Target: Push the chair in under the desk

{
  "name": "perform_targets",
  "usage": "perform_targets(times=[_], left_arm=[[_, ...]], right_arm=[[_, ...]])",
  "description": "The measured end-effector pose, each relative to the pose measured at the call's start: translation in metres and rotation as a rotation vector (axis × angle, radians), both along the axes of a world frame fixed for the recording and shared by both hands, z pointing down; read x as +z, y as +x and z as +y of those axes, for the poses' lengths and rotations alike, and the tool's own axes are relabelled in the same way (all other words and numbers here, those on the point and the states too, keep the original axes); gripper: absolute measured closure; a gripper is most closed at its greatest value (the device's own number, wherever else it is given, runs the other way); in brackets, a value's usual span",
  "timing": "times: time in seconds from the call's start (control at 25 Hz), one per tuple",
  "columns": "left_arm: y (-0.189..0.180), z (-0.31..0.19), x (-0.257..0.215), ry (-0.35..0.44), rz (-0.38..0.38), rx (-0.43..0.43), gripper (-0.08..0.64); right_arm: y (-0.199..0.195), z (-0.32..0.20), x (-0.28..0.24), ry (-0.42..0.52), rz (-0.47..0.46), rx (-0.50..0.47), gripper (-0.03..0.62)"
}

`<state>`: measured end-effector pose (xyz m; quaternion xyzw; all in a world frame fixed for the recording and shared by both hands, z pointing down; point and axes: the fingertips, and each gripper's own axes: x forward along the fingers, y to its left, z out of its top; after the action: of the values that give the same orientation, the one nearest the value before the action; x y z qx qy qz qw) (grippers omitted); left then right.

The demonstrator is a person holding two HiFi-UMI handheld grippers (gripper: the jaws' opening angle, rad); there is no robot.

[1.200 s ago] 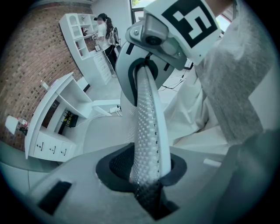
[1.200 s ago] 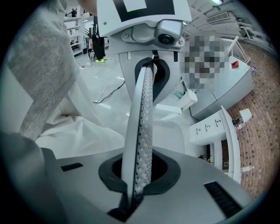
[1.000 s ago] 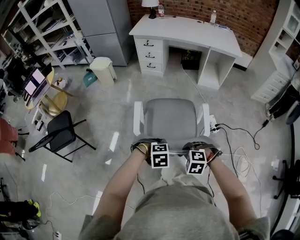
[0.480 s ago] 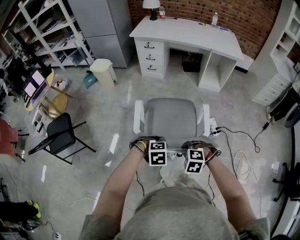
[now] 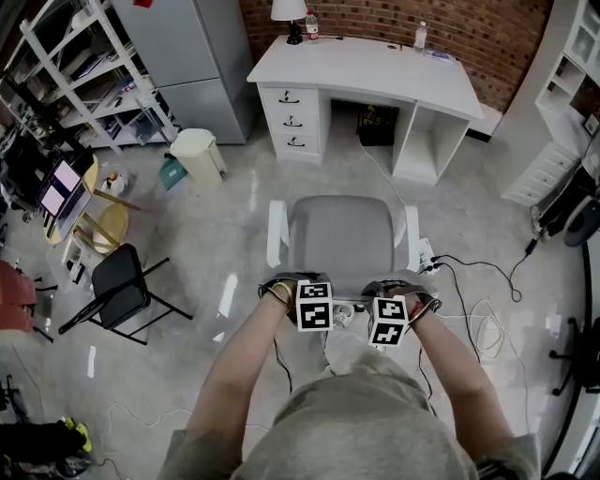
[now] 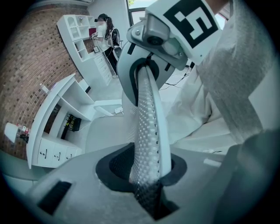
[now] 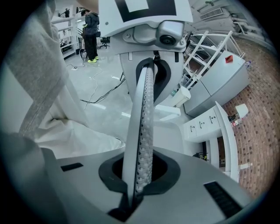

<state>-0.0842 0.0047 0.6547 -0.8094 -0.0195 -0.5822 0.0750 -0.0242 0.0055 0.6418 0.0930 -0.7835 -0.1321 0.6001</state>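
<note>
A grey office chair [image 5: 342, 234] with white armrests stands on the floor facing the white desk [image 5: 366, 66], a short gap from the desk's open knee space. At the chair's near edge both grippers clamp the top of its mesh backrest. My left gripper [image 5: 314, 302] is shut on the backrest edge [image 6: 148, 131], which runs between its jaws. To its right, my right gripper [image 5: 391, 317] is shut on the same backrest [image 7: 142, 131]. Each gripper view shows the other gripper farther along the rim.
A lamp [image 5: 286, 14] and bottle [image 5: 421, 36] stand on the desk. A bin [image 5: 195, 155] and black folding chair [image 5: 122, 281] are at the left, with shelving [image 5: 75, 66] behind. Cables [image 5: 469, 281] lie on the floor right of the chair. White drawers [image 5: 553, 159] are far right.
The chair and both grippers have edged slightly toward the desk. Both grips on the backrest are unchanged.
</note>
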Motion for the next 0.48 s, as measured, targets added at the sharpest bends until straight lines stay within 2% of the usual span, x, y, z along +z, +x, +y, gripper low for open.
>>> perform_targets(times=[0.48], left_arm=[[0.008,-0.055,-0.003,0.002,0.000,-0.001,0.466]], right_arm=[[0.004,-0.052,-0.006,-0.016,-0.010,-0.006,0.578]])
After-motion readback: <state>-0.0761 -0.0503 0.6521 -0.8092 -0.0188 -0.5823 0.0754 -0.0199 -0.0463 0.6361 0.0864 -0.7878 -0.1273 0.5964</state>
